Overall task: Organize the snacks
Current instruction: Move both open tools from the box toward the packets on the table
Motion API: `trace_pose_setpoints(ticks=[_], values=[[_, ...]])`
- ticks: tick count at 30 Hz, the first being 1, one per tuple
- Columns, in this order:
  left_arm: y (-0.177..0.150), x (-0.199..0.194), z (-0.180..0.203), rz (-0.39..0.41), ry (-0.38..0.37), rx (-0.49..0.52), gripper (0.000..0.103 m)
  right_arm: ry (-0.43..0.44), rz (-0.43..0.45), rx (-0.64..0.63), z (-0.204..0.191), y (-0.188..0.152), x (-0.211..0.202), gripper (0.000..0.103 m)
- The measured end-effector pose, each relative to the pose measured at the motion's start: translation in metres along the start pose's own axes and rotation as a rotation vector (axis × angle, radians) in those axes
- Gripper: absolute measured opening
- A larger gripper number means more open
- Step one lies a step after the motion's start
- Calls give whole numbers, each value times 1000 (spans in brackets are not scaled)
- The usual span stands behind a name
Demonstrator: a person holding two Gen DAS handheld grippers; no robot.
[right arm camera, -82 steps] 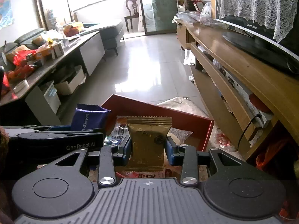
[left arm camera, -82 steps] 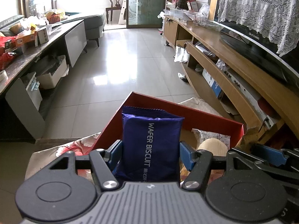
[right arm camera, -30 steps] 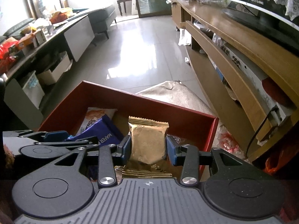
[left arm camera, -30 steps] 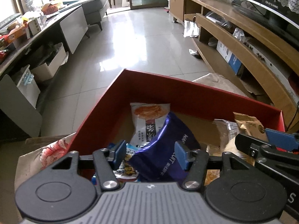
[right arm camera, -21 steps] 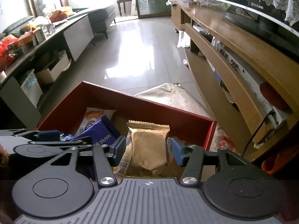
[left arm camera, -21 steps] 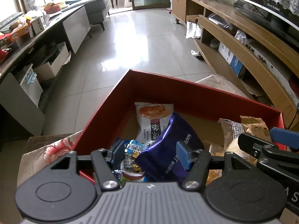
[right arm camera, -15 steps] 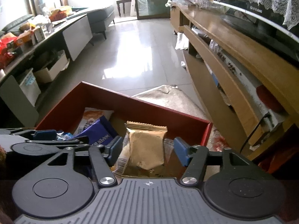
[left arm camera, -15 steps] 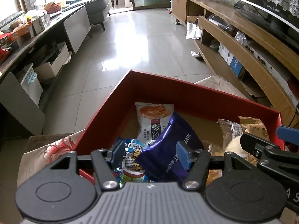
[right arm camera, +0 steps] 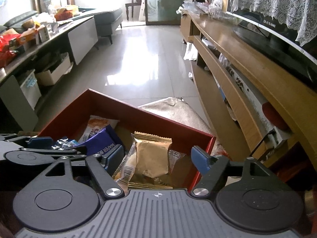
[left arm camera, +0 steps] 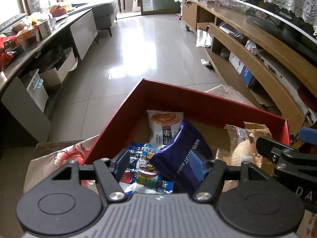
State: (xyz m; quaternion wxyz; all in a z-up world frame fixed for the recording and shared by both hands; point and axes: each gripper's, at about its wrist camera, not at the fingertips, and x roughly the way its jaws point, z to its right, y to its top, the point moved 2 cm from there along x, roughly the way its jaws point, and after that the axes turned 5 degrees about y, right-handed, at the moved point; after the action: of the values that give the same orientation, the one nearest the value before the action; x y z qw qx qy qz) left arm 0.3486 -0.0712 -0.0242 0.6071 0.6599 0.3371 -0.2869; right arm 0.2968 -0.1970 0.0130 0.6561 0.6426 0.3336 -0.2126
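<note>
A red box (left arm camera: 198,107) holds several snack packets. My left gripper (left arm camera: 161,163) is open over its near edge. A purple wafer biscuit packet (left arm camera: 182,156) lies loose between the fingers, on a blue packet (left arm camera: 142,158) and below an orange-and-white packet (left arm camera: 165,125). My right gripper (right arm camera: 157,157) is open over the right part of the box (right arm camera: 168,129). A gold packet (right arm camera: 153,158) lies loose between its fingers on other wrappers. The purple packet (right arm camera: 101,143) shows at left, and the left gripper (right arm camera: 51,147) beside it.
The box rests on a floral cloth (left arm camera: 61,158). A wooden TV bench (right arm camera: 257,83) with a television (right arm camera: 277,39) runs along the right. A dark counter (left arm camera: 35,45) with clutter lines the left. Tiled floor (left arm camera: 150,59) lies ahead.
Both grippers lowered their packets into the red box and opened, letting go of them. Both have since drawn back a little, and the right gripper has opened wider.
</note>
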Motion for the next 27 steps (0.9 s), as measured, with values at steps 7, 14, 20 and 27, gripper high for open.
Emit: trace_pose_setpoints(ticks=[7, 14, 20, 27], values=[[-8, -24, -9, 17, -40, -11, 74, -1, 21, 6, 2, -1, -20, 85], [-28, -49, -11, 14, -93, 14, 76, -10, 27, 0, -4, -10, -44, 86], [-66, -63, -1, -48, -161, 65, 76, -20, 6, -3, -1, -33, -66, 86], [-119, -77, 16, -148, -235, 136, 76, 12, -82, 38, 12, -72, -76, 86]])
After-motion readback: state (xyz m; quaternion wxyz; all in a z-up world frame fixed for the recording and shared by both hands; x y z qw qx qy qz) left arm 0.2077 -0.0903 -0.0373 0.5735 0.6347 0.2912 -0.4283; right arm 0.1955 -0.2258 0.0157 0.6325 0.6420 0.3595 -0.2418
